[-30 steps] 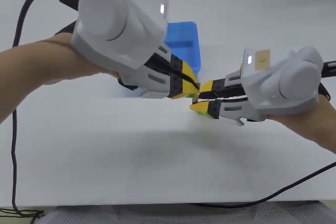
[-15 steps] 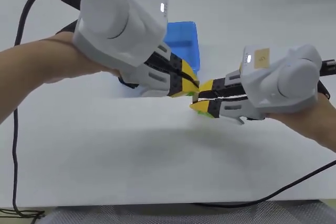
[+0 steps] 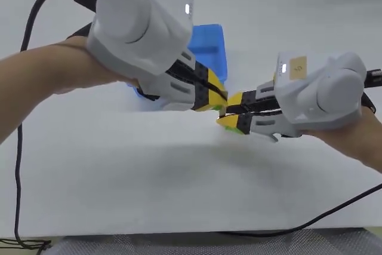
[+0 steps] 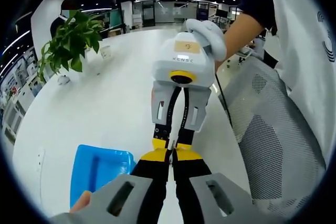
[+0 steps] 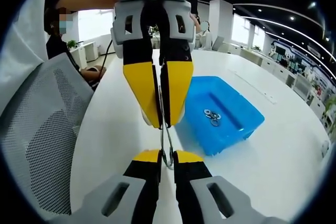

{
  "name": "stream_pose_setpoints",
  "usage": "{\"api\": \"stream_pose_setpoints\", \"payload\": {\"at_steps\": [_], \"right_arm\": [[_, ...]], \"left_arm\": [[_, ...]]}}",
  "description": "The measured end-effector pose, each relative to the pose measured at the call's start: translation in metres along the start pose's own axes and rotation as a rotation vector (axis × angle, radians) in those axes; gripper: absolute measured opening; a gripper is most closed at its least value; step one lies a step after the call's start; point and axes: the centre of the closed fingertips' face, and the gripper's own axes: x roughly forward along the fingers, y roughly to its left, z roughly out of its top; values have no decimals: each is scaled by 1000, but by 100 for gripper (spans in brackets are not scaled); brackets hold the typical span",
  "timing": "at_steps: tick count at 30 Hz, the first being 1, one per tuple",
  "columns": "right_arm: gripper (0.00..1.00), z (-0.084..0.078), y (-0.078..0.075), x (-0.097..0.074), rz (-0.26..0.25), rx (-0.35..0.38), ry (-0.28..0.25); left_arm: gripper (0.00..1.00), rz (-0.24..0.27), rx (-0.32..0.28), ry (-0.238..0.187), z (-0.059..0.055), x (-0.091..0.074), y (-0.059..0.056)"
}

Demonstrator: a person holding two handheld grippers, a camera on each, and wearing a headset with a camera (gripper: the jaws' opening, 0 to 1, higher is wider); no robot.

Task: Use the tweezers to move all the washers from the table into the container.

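A: Tweezers first, nearest the cameras: where do they sit?

B: The thin silver metal tweezers (image 5: 163, 129) run between both pairs of jaws. The left gripper (image 5: 161, 123), grey with yellow-and-black jaws, is clenched on them, which the right gripper view shows plainly. In the head view the 2 sets of yellow tips hide them.

A: And the right gripper (image 5: 167, 157)?

B: Its jaws are drawn close about the tweezers' rounded end, tip to tip with the left's. Whether they press on it, I cannot tell.

A: Further out?

B: The shallow blue plastic container (image 5: 231, 114) stands on the white table (image 5: 273, 166), just beyond the grippers. The right gripper view looks into it: about 3 small metal washers (image 5: 211, 116) lie close together on its floor. The left gripper view catches the container low at the left, too blurred to read its contents. The head view shows its far part behind the left gripper.

A: Beyond that?

B: A grey mesh chair (image 4: 273, 145) beside a person in a white shirt (image 4: 310, 51), and farther off a green leafy plant (image 4: 71, 40).
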Motion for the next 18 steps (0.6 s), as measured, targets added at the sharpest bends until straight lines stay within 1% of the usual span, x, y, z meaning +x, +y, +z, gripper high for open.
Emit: {"api": "stream_pose_setpoints", "payload": {"at_steps": [4, 6, 11, 14, 16, 18], "right_arm": [[10, 1, 2, 0, 2, -5, 12], [10, 4, 5, 0, 5, 6, 2], [10, 17, 7, -3, 6, 6, -15], [10, 28, 12, -3, 32, 21, -37], [10, 34, 12, -3, 32, 4, -39], [10, 44, 14, -3, 36, -17, -44]], "left_arm": [[6, -3, 1, 9, 0, -1, -3], [6, -5, -6, 9, 1, -5, -4], [6, -1, -14, -3, 5, -18, -5], [6, -3, -21, -4, 7, -28, -7], [6, 3, -21, -1, 9, -36, -8], [6, 7, -21, -5, 11, -42, -9]]}}
